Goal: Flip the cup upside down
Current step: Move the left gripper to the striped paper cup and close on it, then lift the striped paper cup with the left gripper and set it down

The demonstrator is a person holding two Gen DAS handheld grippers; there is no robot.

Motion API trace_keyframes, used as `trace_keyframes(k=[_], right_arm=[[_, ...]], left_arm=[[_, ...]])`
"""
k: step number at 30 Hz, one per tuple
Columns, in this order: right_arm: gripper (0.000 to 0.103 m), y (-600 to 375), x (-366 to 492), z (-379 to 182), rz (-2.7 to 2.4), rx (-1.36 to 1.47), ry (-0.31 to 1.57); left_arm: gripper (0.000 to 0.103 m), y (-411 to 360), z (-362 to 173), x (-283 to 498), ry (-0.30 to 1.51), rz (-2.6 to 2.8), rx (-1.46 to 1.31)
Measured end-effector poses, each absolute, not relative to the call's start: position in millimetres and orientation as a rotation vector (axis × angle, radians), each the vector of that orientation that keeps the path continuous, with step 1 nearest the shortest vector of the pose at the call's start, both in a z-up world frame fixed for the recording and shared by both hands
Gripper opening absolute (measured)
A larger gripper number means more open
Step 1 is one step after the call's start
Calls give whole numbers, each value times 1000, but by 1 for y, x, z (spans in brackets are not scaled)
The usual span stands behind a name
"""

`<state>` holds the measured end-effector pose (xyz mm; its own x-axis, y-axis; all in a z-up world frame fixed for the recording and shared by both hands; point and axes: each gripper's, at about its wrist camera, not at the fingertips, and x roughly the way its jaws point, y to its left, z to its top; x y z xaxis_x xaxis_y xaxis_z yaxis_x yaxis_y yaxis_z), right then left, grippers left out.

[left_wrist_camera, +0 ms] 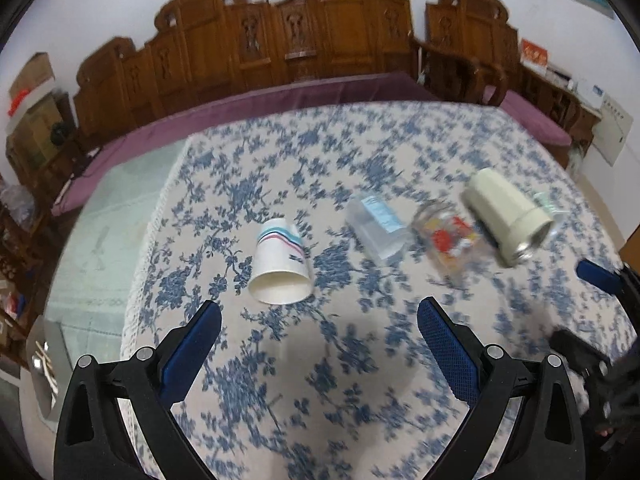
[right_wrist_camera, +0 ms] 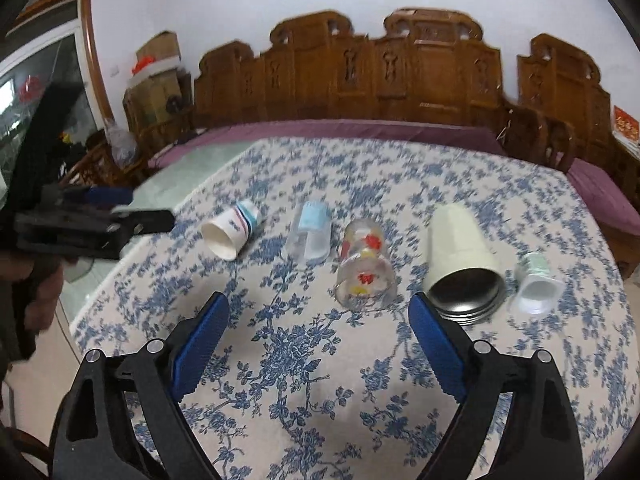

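Observation:
Several cups lie on their sides in a row on the floral tablecloth point(right_wrist_camera: 304, 352). A white paper cup with coloured stripes point(left_wrist_camera: 280, 258) point(right_wrist_camera: 231, 230) is at the left. Then come a clear plastic cup with a blue label point(left_wrist_camera: 376, 224) point(right_wrist_camera: 310, 236), a glass with red and yellow prints point(left_wrist_camera: 450, 240) point(right_wrist_camera: 366, 266), a cream steel-lined tumbler point(left_wrist_camera: 508, 214) point(right_wrist_camera: 460, 260) and a small clear cup point(right_wrist_camera: 534, 284). My left gripper point(left_wrist_camera: 320, 320) is open and empty, just short of the paper cup's mouth. My right gripper point(right_wrist_camera: 320, 312) is open and empty, in front of the glass.
The table's left edge point(left_wrist_camera: 136, 280) drops to a pale green floor. A carved wooden bench with a purple cushion point(right_wrist_camera: 360, 128) runs behind the table. The other gripper shows at the right edge of the left wrist view point(left_wrist_camera: 600, 276) and at the left of the right wrist view point(right_wrist_camera: 100, 216).

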<state>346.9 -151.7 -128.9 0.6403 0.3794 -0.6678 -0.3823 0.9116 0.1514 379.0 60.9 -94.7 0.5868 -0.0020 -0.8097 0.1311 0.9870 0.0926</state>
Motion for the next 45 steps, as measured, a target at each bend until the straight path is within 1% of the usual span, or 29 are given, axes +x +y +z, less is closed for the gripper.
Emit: trace_keyframes(k=[2, 6, 10, 16, 19, 20, 22, 23, 24, 25, 29, 35, 45], right_arm=[[92, -143, 355, -138, 446, -13, 783], [92, -134, 360, -150, 459, -11, 810], [92, -133, 363, -164, 465, 7, 844], [92, -135, 365, -181, 462, 18, 882], [92, -137, 366, -188, 453, 20, 895], [92, -138, 367, -190, 450, 22, 898], [92, -140, 367, -191, 443, 29, 903], [92, -142, 366, -192, 440, 32, 903], [92, -144, 366, -192, 436, 36, 904], [92, -146, 365, -192, 432, 39, 905], [92, -155, 360, -190, 420, 46, 899], [92, -173, 343, -184, 386, 60, 882], [92, -222, 301, -170, 306, 105, 838]], left_arm=[[95, 68, -105, 398, 970, -71, 139], [90, 86, -134, 443, 1061, -78, 67], [88, 108, -164, 473, 1132, -56, -34], [88, 130, -189, 491, 1158, -22, -146], [85, 131, -196, 496, 1161, -31, -173], [83, 131, -198, 498, 1162, -34, -172], [71, 129, -202, 500, 1170, -37, -163], [67, 127, -204, 501, 1177, -43, -160], [60, 125, -206, 502, 1185, -45, -153], [60, 124, -206, 502, 1186, -42, -146], [59, 118, -201, 495, 1167, -31, -115], [59, 103, -184, 465, 1137, -47, -101], [59, 30, -161, 373, 1064, -123, -39]])
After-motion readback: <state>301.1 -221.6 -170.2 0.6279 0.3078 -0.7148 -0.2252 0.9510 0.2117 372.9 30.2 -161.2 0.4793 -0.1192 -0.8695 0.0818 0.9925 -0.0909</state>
